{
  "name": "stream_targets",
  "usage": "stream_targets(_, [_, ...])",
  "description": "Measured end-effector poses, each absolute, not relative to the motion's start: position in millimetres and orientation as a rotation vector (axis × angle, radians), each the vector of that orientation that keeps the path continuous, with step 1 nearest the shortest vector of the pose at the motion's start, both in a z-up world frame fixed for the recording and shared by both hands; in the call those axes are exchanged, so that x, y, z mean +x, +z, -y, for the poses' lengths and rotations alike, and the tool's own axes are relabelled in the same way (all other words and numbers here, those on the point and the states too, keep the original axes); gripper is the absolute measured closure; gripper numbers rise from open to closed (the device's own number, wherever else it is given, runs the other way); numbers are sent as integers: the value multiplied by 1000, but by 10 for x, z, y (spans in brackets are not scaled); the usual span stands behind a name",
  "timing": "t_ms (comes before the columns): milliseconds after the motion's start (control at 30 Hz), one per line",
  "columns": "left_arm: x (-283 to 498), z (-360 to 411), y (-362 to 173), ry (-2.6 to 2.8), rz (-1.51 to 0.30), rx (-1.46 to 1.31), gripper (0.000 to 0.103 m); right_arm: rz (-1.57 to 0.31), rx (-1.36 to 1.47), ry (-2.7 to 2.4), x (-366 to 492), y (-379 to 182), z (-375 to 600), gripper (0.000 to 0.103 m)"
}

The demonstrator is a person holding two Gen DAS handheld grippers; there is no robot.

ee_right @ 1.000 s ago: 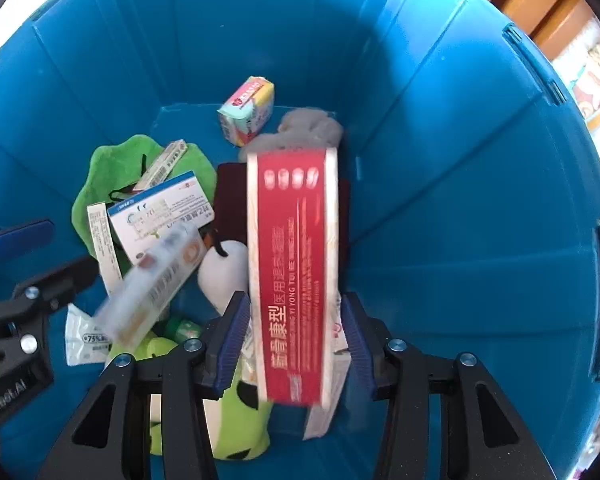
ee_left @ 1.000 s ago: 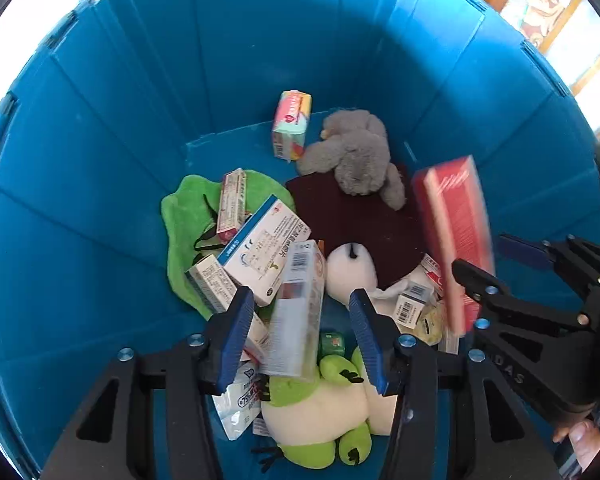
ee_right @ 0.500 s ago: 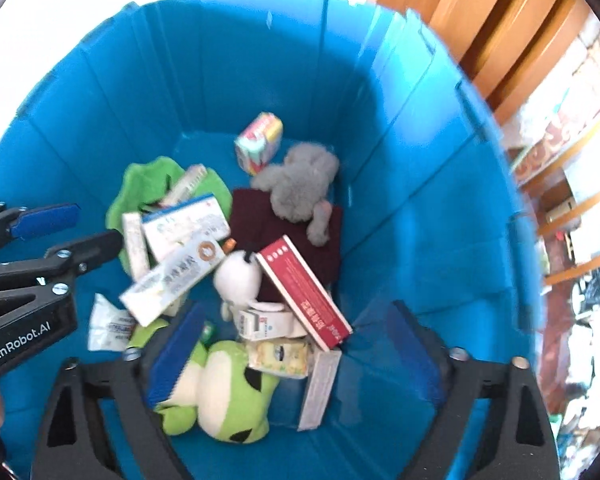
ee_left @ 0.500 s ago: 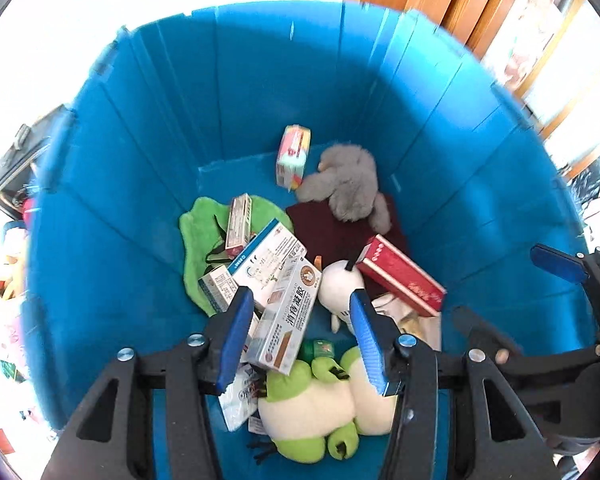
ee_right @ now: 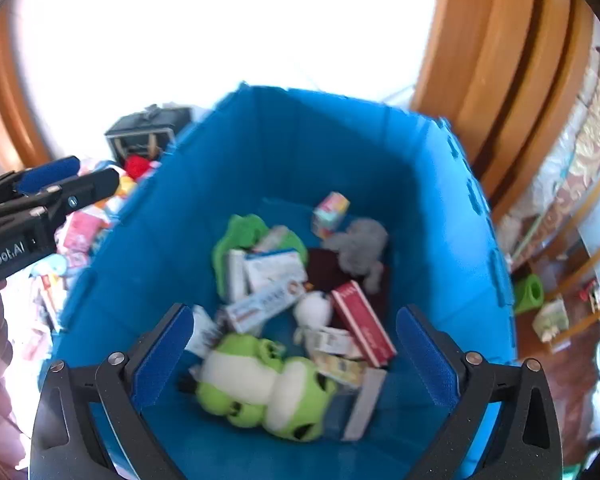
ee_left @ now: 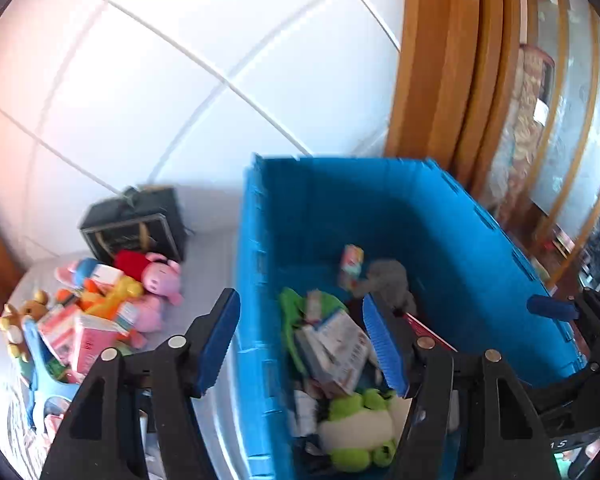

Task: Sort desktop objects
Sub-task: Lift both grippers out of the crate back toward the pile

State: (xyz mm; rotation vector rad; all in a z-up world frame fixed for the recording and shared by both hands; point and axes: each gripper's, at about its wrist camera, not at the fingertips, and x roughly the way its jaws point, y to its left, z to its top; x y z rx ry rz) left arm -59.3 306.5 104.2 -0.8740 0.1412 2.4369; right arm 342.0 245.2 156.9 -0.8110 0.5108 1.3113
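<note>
A blue bin (ee_left: 452, 240) (ee_right: 148, 264) holds boxes and soft toys. In it lie a red box (ee_right: 362, 322), a white tube box (ee_right: 264, 304), a green and white frog plush (ee_right: 260, 388) (ee_left: 358, 428) and a grey plush (ee_right: 358, 246) (ee_left: 388, 280). My left gripper (ee_left: 306, 346) is open and empty above the bin's left wall. My right gripper (ee_right: 296, 360) is open and empty above the bin. A pile of toys and boxes (ee_left: 88, 312) lies on the table left of the bin.
A black box (ee_left: 134, 224) stands behind the pile. A pink plush (ee_left: 162, 278) and a red plush (ee_left: 130, 260) sit at the pile's far edge. A wooden door frame (ee_left: 432, 60) and shelves (ee_right: 572, 200) are at the right. White wall tiles are behind.
Both grippers have risen up and back out of the bin and opened wider. The red box and the white tube box that dropped now lie in the bin. The left gripper has swung left.
</note>
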Motion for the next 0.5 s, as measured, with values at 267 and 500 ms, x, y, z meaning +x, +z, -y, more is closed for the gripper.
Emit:
stream_targets(267, [-625, -1941, 927, 2511, -62, -860, 38, -437, -733, 1458, 2517, 1613, -2358, 0])
stream_targets(500, [-765, -881, 549, 2593, -96, -915, 38, -368, -737, 1579, 1571, 1447, -2405, 0])
